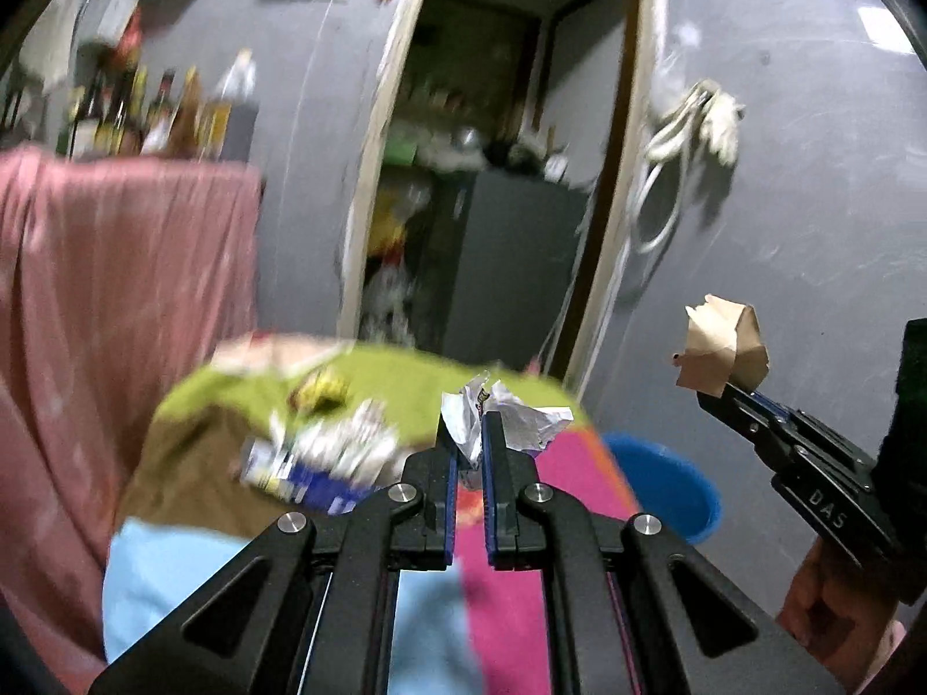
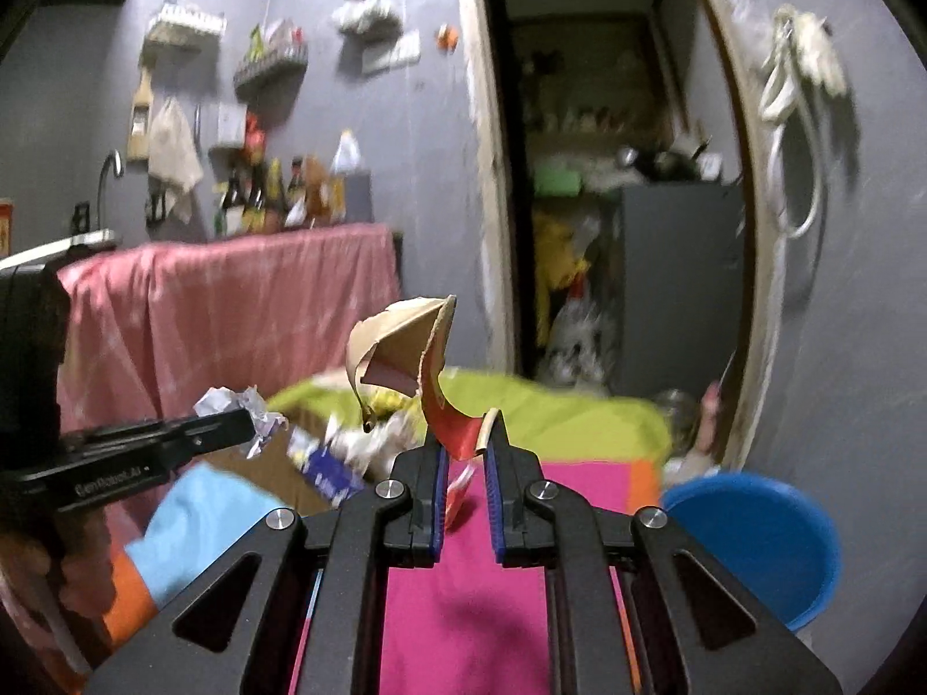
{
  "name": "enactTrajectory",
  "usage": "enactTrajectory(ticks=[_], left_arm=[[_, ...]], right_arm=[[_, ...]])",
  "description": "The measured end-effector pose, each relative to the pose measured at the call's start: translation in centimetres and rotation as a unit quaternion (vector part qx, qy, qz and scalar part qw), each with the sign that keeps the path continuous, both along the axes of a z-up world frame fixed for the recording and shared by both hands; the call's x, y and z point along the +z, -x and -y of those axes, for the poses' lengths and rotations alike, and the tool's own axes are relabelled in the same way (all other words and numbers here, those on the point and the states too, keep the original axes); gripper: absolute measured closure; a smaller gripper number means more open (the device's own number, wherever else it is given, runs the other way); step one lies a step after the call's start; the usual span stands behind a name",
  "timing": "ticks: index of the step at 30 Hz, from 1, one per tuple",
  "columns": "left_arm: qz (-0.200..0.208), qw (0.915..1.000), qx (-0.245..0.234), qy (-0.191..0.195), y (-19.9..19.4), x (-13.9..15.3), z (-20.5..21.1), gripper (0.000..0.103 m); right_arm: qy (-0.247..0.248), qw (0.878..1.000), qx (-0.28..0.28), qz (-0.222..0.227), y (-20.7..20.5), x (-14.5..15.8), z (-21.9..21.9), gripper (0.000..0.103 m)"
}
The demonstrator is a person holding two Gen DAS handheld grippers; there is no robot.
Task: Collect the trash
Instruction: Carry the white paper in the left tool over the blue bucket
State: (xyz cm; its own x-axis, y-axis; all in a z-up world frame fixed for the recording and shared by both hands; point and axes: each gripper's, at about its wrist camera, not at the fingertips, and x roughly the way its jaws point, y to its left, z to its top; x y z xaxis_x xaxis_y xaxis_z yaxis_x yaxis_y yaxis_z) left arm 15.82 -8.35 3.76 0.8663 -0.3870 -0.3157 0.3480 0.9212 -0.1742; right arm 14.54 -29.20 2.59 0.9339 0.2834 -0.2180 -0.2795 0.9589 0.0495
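The left gripper [image 1: 469,425] pinches a crumpled silvery foil wrapper [image 1: 510,417], jutting toward 12 o'clock. The right gripper [image 2: 468,434] clamps a torn cardboard scrap [image 2: 405,347] (brown, red-backed, curling upward). Blue plastic bucket [image 2: 765,538] sits at 4 o'clock, beside the patchwork-covered tabletop [image 2: 463,579].

The right claw [image 2: 468,434] is pinching a torn brown-and-red piece of cardboard [image 2: 405,347] above the patchwork-covered desk [image 2: 492,550]. At the left, the left claw [image 2: 255,425] is gripping a crumpled silvery wrapper [image 2: 243,405]. A blue bucket [image 2: 770,544] is sitting at the right, just beside the desk.
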Motion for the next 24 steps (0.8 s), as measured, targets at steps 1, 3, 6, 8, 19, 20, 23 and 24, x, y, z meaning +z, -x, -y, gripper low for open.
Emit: enactTrajectory(ticks=[1, 3, 6, 8, 19, 20, 23, 24], left_arm=[[0.017, 0.9999, -0.003, 0.004, 0.1, 0.7, 0.7, 0.098], [0.041, 0.9991, -0.009, 0.009, 0.0, 1.8, 2.0, 0.098], [0.08, 0.9963, -0.02, 0.024, 0.0, 3.7, 4.2, 0.098], [0.105, 0.9937, -0.027, 0.03, 0.1, 4.6, 6.0, 0.098], [0.128, 0.9894, -0.06, 0.032, -1.6, 4.8, 16.3, 0.098], [0.124, 0.9899, -0.063, 0.028, -2.0, 4.4, 17.1, 0.098], [0.091, 0.9929, -0.076, 0.014, -3.8, 2.9, 19.4, 0.098], [0.076, 0.9939, -0.08, 0.01, -4.5, 2.3, 20.0, 0.098]], right_arm=[[0.002, 1.0, -0.009, 0.012, 0.3, 0.7, 0.5, 0.093], [0.005, 0.999, -0.027, 0.034, 0.9, 2.2, 1.5, 0.093], [0.007, 0.996, -0.057, 0.067, 1.9, 4.3, 3.6, 0.093], [0.007, 0.994, -0.077, 0.081, 2.2, 5.1, 5.0, 0.093], [0.014, 0.981, -0.17, 0.093, 2.0, 4.9, 13.9, 0.093], [0.016, 0.98, -0.178, 0.088, 1.7, 4.4, 14.7, 0.093], [0.02, 0.979, -0.19, 0.065, 0.8, 2.7, 16.4, 0.093], [0.019, 0.98, -0.193, 0.055, 0.4, 1.9, 17.0, 0.093]])
